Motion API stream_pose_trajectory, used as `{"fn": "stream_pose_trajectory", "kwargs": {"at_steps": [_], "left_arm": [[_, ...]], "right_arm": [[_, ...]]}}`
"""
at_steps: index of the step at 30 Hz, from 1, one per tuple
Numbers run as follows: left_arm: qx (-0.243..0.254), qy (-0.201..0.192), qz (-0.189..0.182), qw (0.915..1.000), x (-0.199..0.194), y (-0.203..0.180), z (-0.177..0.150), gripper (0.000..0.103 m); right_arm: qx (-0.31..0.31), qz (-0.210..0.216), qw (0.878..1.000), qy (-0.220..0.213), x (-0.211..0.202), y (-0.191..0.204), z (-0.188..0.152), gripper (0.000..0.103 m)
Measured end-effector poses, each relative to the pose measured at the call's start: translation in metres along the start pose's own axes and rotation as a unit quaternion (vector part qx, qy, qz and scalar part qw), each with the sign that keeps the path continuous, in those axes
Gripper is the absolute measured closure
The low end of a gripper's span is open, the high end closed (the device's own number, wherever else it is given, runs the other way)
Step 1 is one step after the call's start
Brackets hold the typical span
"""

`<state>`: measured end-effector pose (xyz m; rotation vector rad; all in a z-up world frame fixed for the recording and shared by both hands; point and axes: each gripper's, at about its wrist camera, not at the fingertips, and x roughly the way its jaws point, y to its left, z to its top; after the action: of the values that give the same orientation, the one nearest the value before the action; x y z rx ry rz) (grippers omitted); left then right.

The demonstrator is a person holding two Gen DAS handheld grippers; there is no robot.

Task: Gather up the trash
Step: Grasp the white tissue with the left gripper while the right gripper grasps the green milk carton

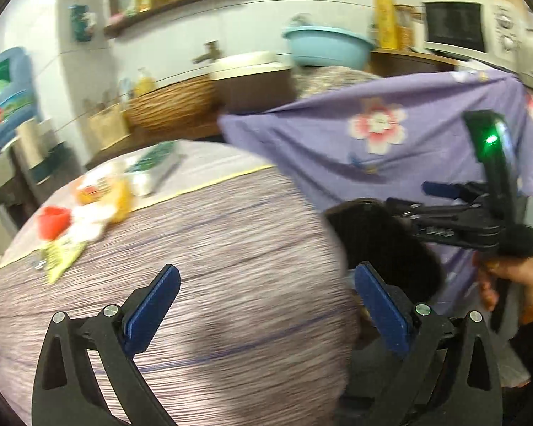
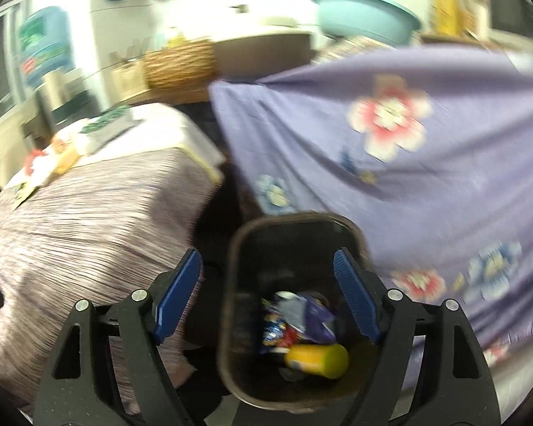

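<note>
A dark trash bin (image 2: 238, 248) stands on the floor beside the table; it also shows in the left wrist view (image 1: 380, 234). Inside lie a yellow bottle (image 2: 316, 355) and crumpled wrappers (image 2: 295, 319). My right gripper (image 2: 266, 294) is open and empty just above the bin's mouth; it also shows in the left wrist view (image 1: 440, 191). My left gripper (image 1: 266, 305) is open and empty over the table's near edge. More trash lies at the table's far left: a red cup (image 1: 53, 220), white and yellow wrappers (image 1: 99, 206) and a green-printed box (image 1: 156, 167).
The table (image 1: 213, 241) has a striped lilac cloth. A purple flowered cloth (image 2: 426, 149) hangs to the right behind the bin. At the back stand a counter with a wicker basket (image 1: 174, 99), a blue basin (image 1: 327, 42) and a microwave (image 1: 469, 28).
</note>
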<state>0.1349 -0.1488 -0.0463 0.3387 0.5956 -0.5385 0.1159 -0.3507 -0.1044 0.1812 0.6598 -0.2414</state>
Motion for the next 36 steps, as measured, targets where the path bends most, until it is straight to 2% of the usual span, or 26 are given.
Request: {"fn": "stream_pose_trajectory", "kwargs": {"at_steps": [4, 6, 12, 19, 24, 27, 29, 31, 32, 34, 35, 36], "left_arm": [[-0.021, 0.01, 0.042, 0.9989, -0.001, 0.044, -0.006, 0.005], [-0.021, 0.009, 0.075, 0.9969, -0.002, 0.069, -0.009, 0.005], [-0.035, 0.02, 0.115, 0.9926, 0.007, 0.141, -0.002, 0.005], [-0.055, 0.03, 0.118, 0.991, 0.042, 0.204, 0.018, 0.007], [-0.047, 0.049, 0.105, 0.9922, 0.084, 0.229, 0.031, 0.012], [-0.029, 0.058, 0.089, 0.9939, 0.104, 0.232, 0.035, 0.015], [-0.011, 0.073, 0.088, 0.9934, 0.117, 0.23, 0.035, 0.024], [-0.01, 0.086, 0.079, 0.9931, 0.126, 0.231, 0.034, 0.037], [-0.014, 0.09, 0.073, 0.9932, 0.128, 0.233, 0.033, 0.04], [-0.027, 0.087, 0.052, 0.9944, 0.129, 0.237, 0.032, 0.054], [-0.031, 0.084, 0.047, 0.9949, 0.129, 0.239, 0.031, 0.057], [-0.033, 0.081, 0.044, 0.9952, 0.127, 0.238, 0.031, 0.065]], "right_arm": [[-0.04, 0.039, 0.998, -0.005, 0.004, 0.042, 0.017, 0.026], [-0.053, 0.06, 0.997, -0.005, 0.006, 0.06, 0.024, 0.026], [-0.092, 0.113, 0.989, -0.008, 0.012, 0.119, 0.044, 0.025], [-0.137, 0.167, 0.976, -0.011, 0.019, 0.179, 0.067, 0.025], [-0.155, 0.172, 0.973, -0.01, 0.029, 0.205, 0.081, 0.025], [-0.15, 0.179, 0.972, -0.002, 0.042, 0.212, 0.094, 0.026], [-0.138, 0.188, 0.972, 0.008, 0.051, 0.215, 0.104, 0.025], [-0.123, 0.193, 0.973, 0.021, 0.066, 0.223, 0.12, 0.025], [-0.115, 0.195, 0.974, 0.028, 0.074, 0.227, 0.127, 0.025], [-0.098, 0.201, 0.974, 0.043, 0.089, 0.233, 0.137, 0.025], [-0.086, 0.204, 0.974, 0.051, 0.098, 0.237, 0.143, 0.025], [-0.065, 0.208, 0.974, 0.065, 0.112, 0.24, 0.151, 0.025]]}}
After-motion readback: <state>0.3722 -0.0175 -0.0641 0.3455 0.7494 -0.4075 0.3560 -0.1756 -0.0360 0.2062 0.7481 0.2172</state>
